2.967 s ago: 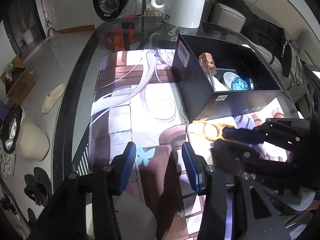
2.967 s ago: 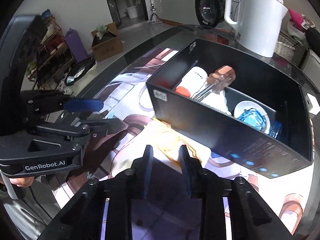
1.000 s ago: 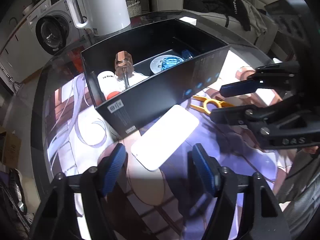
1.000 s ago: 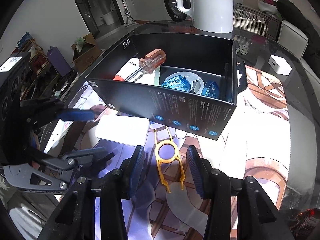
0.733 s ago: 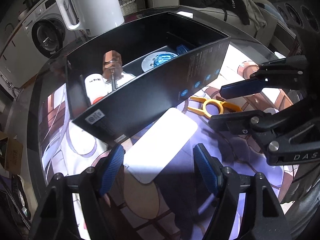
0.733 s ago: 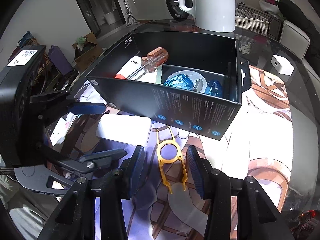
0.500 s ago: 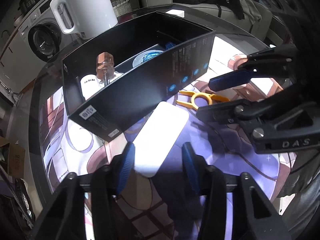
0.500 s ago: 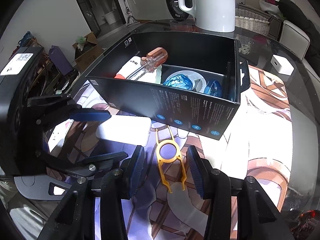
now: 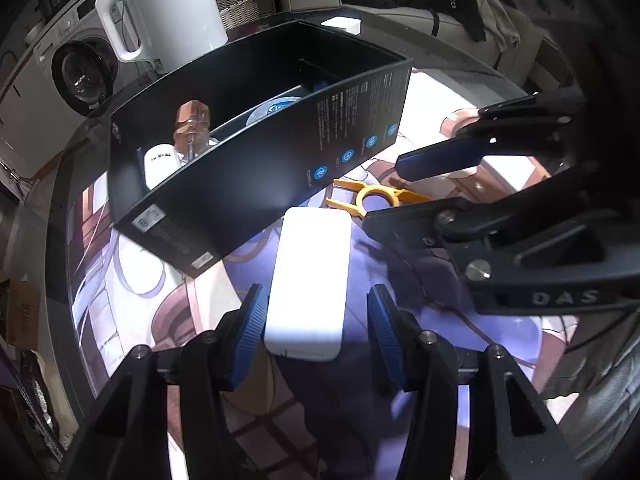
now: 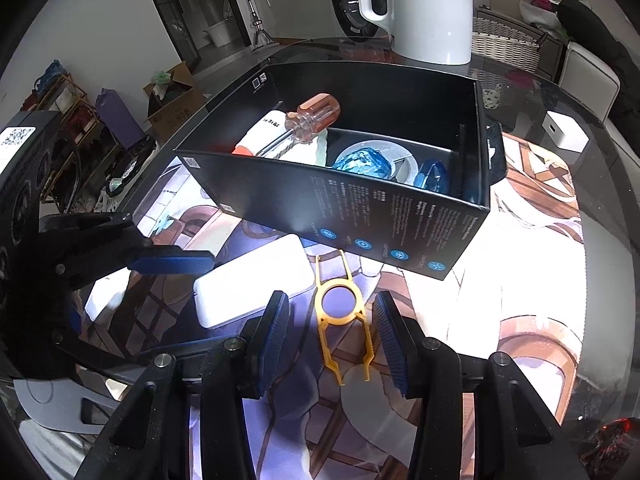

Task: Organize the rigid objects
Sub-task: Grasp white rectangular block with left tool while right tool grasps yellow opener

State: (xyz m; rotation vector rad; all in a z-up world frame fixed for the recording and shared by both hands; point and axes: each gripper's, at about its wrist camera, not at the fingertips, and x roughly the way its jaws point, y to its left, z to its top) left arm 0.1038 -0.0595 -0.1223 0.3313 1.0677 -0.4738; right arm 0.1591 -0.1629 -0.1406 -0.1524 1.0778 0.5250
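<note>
A white power bank [image 9: 310, 280] lies flat on the printed mat just in front of the black box [image 9: 240, 184]. My left gripper [image 9: 318, 320] straddles its near end; the jaws are opening, and a gap shows at the right pad. A yellow plastic tool [image 10: 340, 312] lies on the mat between the pads of my right gripper [image 10: 330, 328], which stands open and clear of it. Inside the black box [image 10: 360, 208] are an orange-handled screwdriver [image 10: 312, 116], a white tube [image 10: 260, 132] and blue wrapped pieces [image 10: 362, 164].
A white kettle [image 10: 424, 8] stands behind the box on the glass table. A small white cube [image 10: 566, 130] sits at the far right. The two grippers are close together, the left gripper [image 10: 176, 304] just left of the right one. The table's edge curves close on the left.
My left gripper has come forward over the power bank, which now lies lengthwise between its jaws. The jaws narrowed, then widened again. The right gripper and the yellow tool have not moved.
</note>
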